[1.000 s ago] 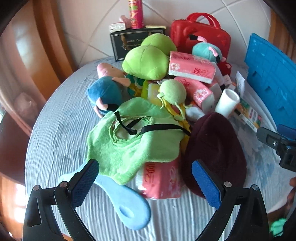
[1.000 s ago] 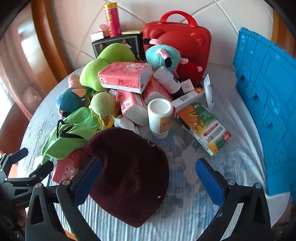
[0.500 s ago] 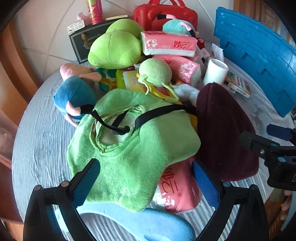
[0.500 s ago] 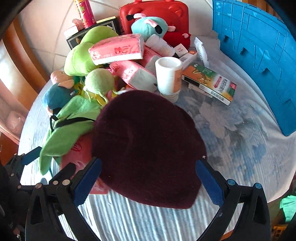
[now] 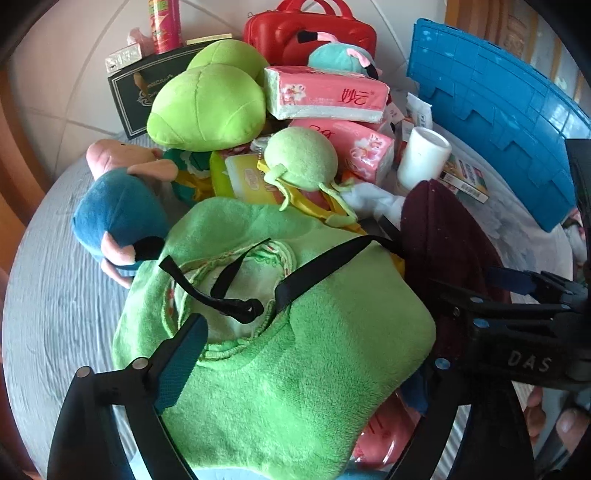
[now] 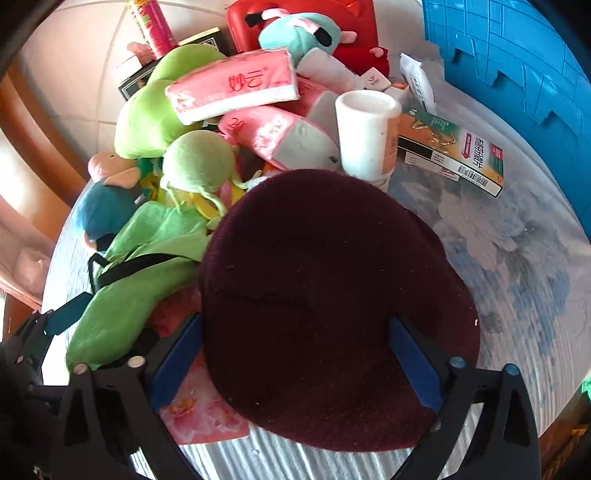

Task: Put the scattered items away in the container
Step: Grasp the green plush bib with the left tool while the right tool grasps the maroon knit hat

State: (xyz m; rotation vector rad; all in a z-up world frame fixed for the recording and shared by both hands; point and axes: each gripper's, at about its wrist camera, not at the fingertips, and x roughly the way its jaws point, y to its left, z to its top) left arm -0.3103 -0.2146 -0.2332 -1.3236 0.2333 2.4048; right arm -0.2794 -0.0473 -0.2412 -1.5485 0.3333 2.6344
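A green terry bib with black straps lies on the pile in front. My left gripper is down over it, jaws closing with the bib bulging between them; the left pad rests on the cloth and the right pad is mostly hidden beneath it. Beside the bib lies a dark maroon knit hat. My right gripper straddles the hat's near part, jaws closing, its pads at the fabric. The blue crate stands at the right edge of the table. One of the left gripper's fingers shows at the lower left.
Behind lie pink tissue packs, green plush toys, a blue plush, a white cup, a medicine box, a red case and a black box. A person's fingers show at the bottom right.
Both grippers have dropped closer to the pile and their jaws have narrowed. The left now sits over the green bib and the right over the maroon hat.
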